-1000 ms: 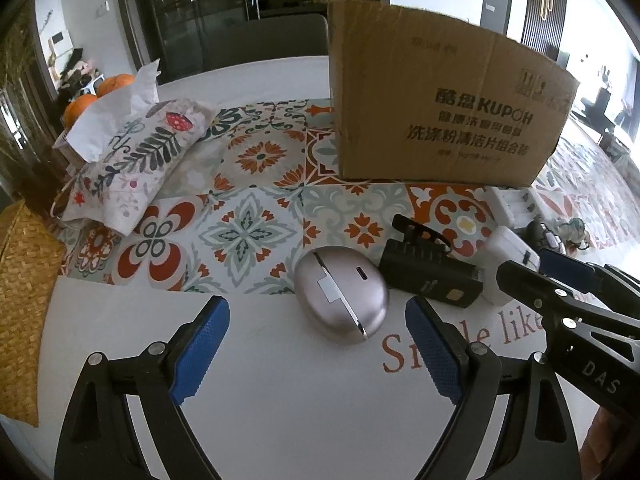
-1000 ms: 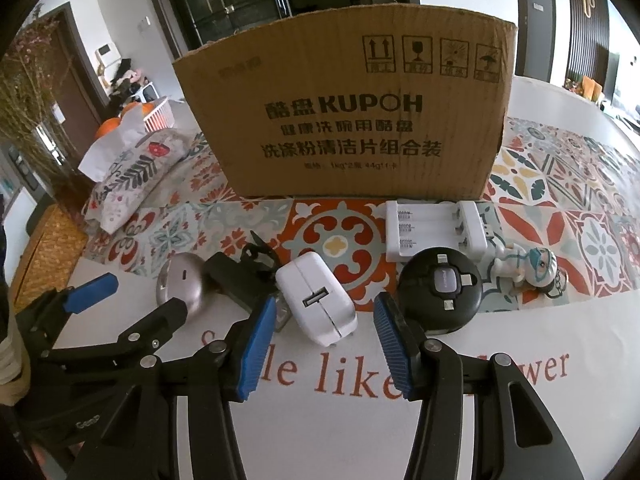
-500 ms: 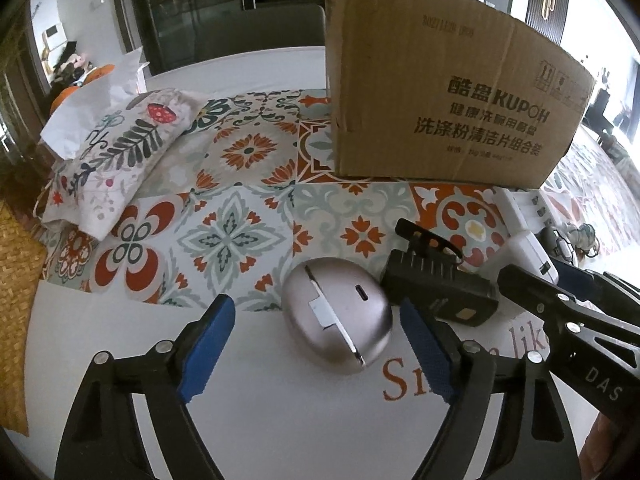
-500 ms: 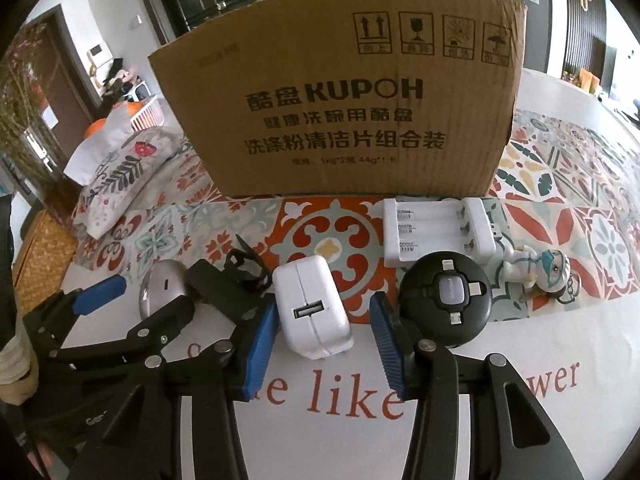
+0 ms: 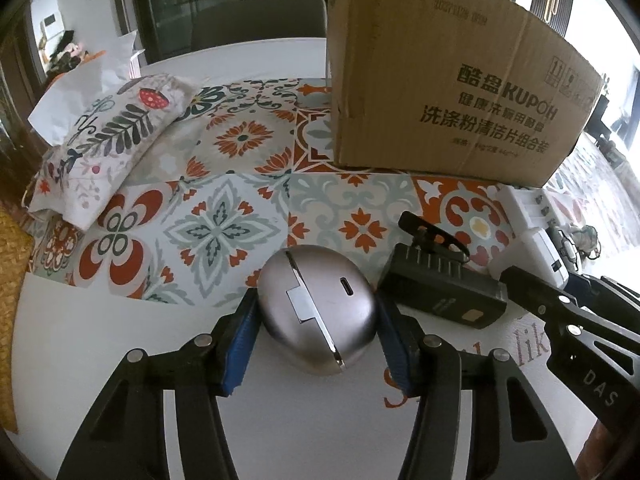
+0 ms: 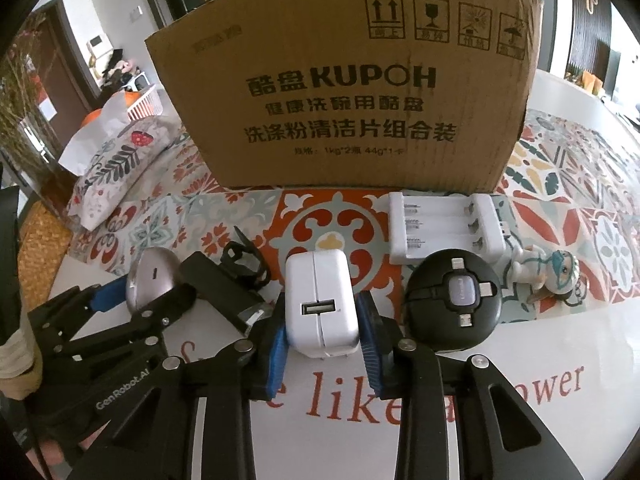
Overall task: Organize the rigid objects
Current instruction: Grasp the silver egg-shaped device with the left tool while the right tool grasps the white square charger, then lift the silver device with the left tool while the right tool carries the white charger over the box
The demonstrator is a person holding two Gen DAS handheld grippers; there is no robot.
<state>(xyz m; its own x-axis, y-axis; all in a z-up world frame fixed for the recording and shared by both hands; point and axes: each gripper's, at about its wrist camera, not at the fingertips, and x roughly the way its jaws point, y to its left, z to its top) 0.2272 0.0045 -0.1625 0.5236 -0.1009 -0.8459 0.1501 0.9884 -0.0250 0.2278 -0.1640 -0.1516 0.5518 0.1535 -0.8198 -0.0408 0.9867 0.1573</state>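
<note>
Blue pads of the left gripper point(image 5: 316, 332) press both flanks of a silver egg-shaped case point(image 5: 318, 310), which sits on the white table point(image 5: 120, 344) at the near edge of the patterned mat point(image 5: 224, 184); the jaws are closed in to the width of the case and hold it. Likewise the right gripper point(image 6: 322, 338) has its pads tight against the two sides of a white USB charger point(image 6: 320, 300), gripped with its port facing the camera, resting well in front of the cardboard box point(image 6: 344, 92). Between case and charger lies a black rectangular device point(image 5: 440, 292) with a black clip point(image 5: 432, 232) just behind it, both nearer than the box. To the right of the charger, just beside it, sits a round black multi-plug adapter point(image 6: 454, 310). Farther back, a white battery holder point(image 6: 446, 228) lies right in front of the box, and a small figurine point(image 6: 548, 274) lies on the mat right of the adapter. The box stands upright on the mat, printed KUPOH. Left of the box, a floral tissue pouch point(image 5: 100, 144) rests on the mat.
</note>
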